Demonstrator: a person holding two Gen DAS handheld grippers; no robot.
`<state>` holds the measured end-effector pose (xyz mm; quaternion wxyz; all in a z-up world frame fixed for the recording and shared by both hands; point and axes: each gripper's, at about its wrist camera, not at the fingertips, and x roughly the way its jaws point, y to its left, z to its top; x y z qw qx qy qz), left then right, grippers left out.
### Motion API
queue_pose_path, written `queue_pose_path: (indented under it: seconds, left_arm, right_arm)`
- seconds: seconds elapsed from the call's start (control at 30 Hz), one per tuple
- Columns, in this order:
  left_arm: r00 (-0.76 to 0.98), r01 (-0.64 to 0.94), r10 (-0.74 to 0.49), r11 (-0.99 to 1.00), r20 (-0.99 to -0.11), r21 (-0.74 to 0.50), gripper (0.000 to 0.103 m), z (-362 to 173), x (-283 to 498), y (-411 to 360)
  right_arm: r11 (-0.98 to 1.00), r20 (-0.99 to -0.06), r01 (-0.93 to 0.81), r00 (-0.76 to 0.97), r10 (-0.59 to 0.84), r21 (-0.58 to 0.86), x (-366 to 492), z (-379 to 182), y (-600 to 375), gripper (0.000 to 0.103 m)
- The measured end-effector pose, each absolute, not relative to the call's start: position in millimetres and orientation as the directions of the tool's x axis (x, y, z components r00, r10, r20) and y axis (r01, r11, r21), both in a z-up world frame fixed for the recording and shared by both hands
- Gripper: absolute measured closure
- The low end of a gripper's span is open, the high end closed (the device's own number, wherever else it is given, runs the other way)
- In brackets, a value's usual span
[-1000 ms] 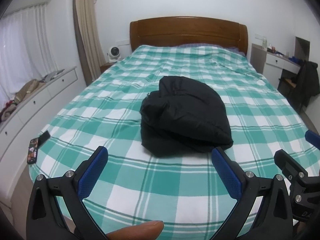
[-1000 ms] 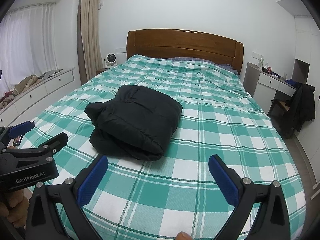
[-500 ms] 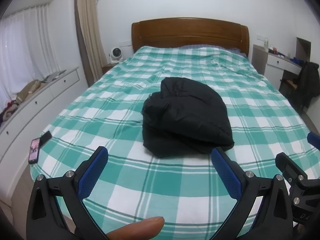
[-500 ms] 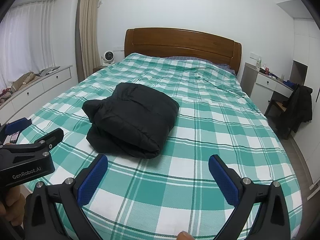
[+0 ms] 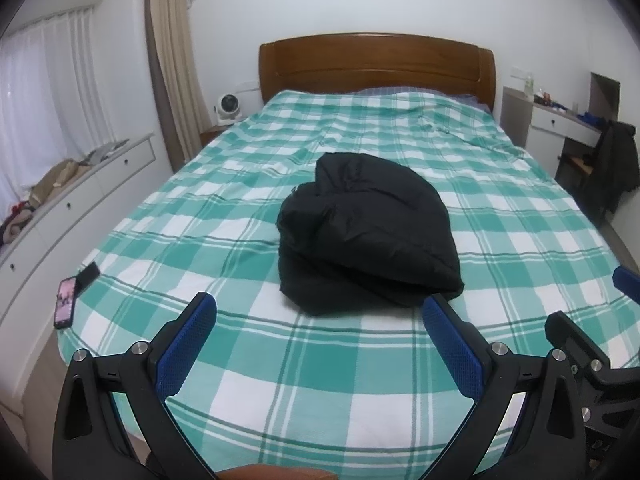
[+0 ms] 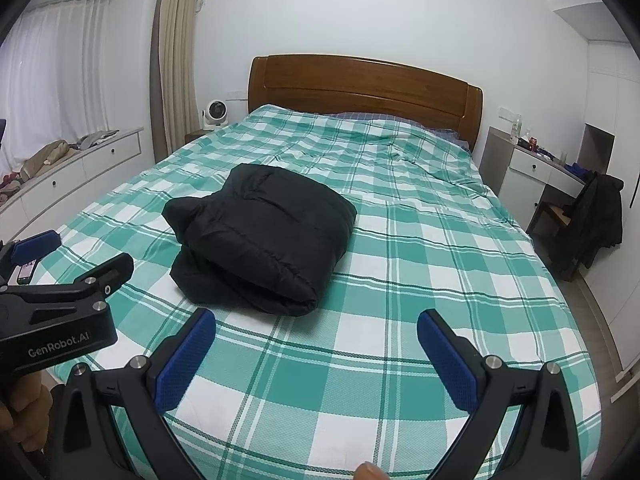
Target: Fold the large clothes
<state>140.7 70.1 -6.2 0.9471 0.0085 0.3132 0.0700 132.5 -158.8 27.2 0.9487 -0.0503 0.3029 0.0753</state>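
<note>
The green-checked bed [image 5: 320, 380] is filling both views. Nearest, the left gripper [image 5: 320, 334] and right gripper [image 6: 316, 344] are hanging spread and empty; ahead lies the black jacket [image 5: 364, 232] (bundled, mid-bed), sitting closer to the left one.

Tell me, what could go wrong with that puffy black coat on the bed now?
The folded puffy black jacket looks springy, so its top layer might puff up and slide open, since neither the left gripper nor the right gripper holds it; both jaws stand open. The phone with a lit screen lies at the green checked bedspread's edge and might get knocked off.
</note>
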Motion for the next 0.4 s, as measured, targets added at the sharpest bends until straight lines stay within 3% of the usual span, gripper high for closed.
queue_pose_path:
  seconds: [0.4]
  left_arm:
    - [0.796, -0.145, 0.162, 0.987, -0.583, 0.075, 0.000, -14.2, 144.8, 66.7]
  right_arm:
    - [0.983, -0.603, -0.178, 0.789, 0.120, -0.037, 139.2, 16.9, -160.3, 0.001]
